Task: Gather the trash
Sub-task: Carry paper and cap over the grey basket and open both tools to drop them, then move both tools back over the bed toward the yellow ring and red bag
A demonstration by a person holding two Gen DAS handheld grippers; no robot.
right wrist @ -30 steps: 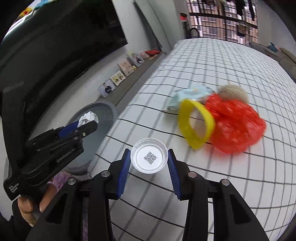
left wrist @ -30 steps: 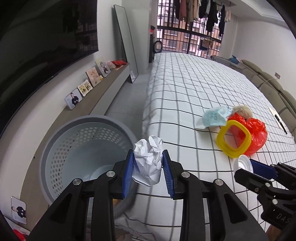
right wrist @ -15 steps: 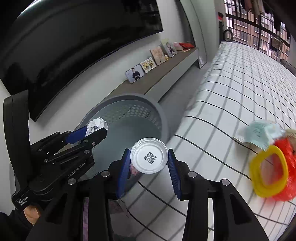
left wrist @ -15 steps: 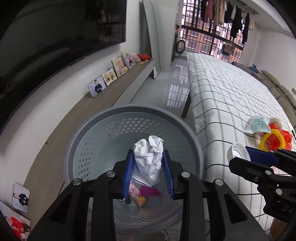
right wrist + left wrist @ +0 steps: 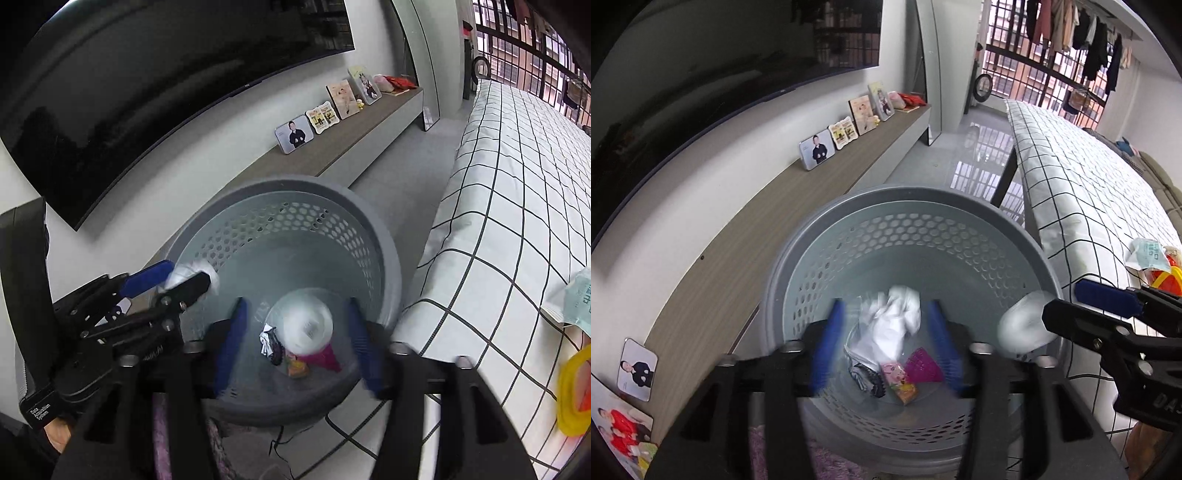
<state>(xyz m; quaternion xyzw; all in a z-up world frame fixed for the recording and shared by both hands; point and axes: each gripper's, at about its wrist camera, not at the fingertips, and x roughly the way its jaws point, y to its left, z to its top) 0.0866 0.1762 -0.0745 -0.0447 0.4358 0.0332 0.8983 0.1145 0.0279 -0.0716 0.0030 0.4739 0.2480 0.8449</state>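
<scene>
Both grippers hang over the grey perforated trash basket [image 5: 908, 195]. My left gripper [image 5: 882, 347] has its jaws spread, and the crumpled white paper [image 5: 890, 328] is loose between them, blurred, over the basket's inside. My right gripper [image 5: 299, 339] is also open, and the round white lid [image 5: 308, 326] is free between its blue pads, blurred. In the left wrist view the lid [image 5: 1021, 326] is a blur beside the right gripper's fingers [image 5: 1104, 299]. Small wrappers [image 5: 905, 380] lie on the basket floor.
The checked bed [image 5: 517, 192] lies to the right with a pale blue packet [image 5: 576, 295], a yellow ring [image 5: 570, 391] and a red bag at its edge. A wooden shelf [image 5: 746, 236] with photo frames runs along the left wall under a dark TV.
Both grippers moved from the bed to above the basket. Both have now opened, and the paper and the lid have come loose from the pads.
</scene>
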